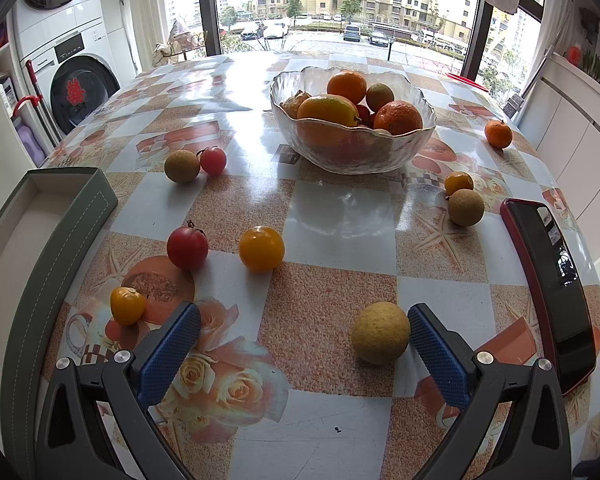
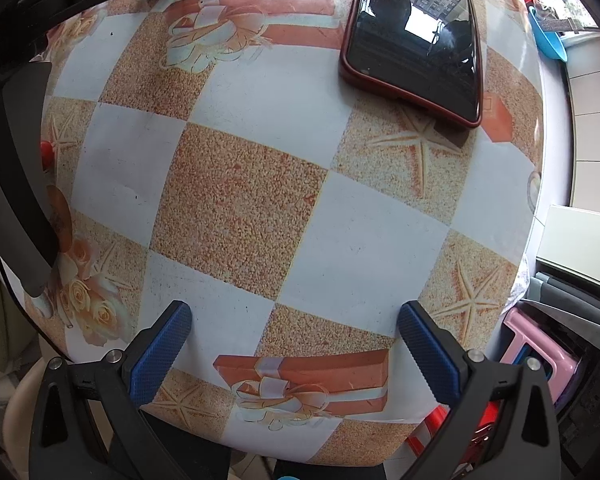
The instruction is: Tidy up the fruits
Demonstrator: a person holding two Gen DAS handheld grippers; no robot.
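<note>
Orange-and-white checked tablecloth [image 1: 340, 216], red-cased phone [image 2: 416, 40], blue gripper pads [image 1: 168, 356].

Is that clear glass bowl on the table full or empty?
Full. The clear glass bowl holds a heap of oranges and other fruit rising above its wavy rim, while more fruit lies loose on the table around it.

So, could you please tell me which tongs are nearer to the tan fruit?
Left. The left tongs have the tan fruit beside their right finger; the right tongs face only bare tablecloth.
</note>
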